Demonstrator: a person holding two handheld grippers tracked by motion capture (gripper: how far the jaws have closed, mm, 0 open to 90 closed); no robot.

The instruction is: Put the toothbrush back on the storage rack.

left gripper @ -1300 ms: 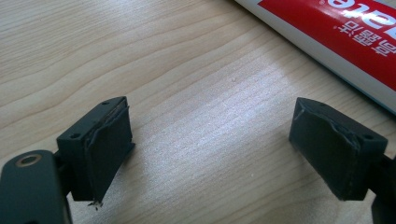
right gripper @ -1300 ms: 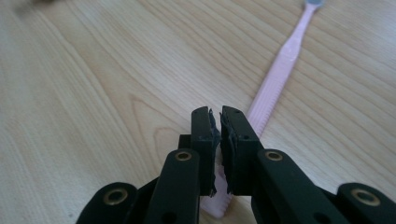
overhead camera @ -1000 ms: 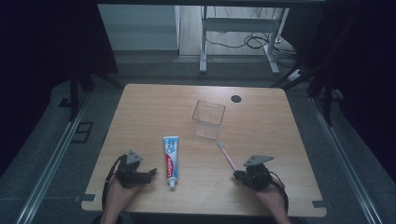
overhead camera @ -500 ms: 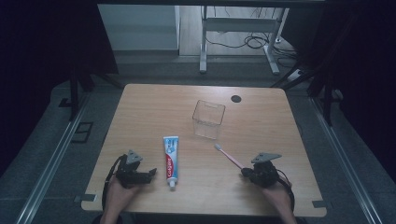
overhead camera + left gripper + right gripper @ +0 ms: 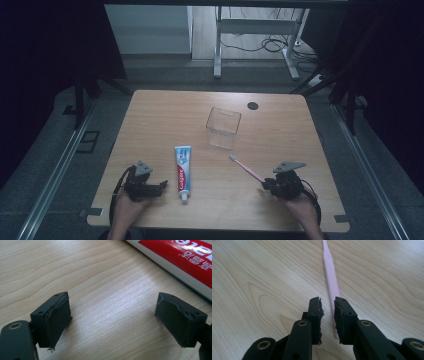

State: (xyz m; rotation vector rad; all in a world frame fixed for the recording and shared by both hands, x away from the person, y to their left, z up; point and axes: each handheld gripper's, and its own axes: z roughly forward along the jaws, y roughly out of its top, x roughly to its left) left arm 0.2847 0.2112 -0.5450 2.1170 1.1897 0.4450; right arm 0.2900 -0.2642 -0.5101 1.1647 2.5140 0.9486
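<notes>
Pink toothbrush [image 5: 331,275] end hidden behind right gripper [image 5: 327,312] jaws nearly closed, left gripper [image 5: 112,320] jaws spread

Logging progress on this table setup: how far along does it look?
Barely started. The clear container stands empty; the toothpaste tube lies flat, untouched, beside the open left gripper. In hand: the right gripper, nearly closed, sits at the pink toothbrush handle's end, apparently not clamping it. Left, presumably: putting both items into the container.

A pink toothbrush [image 5: 247,168] lies flat at five o'clock from the clear plastic box [image 5: 223,127]; a toothpaste tube [image 5: 182,165], cap nearest, lies at seven o'clock.
</notes>
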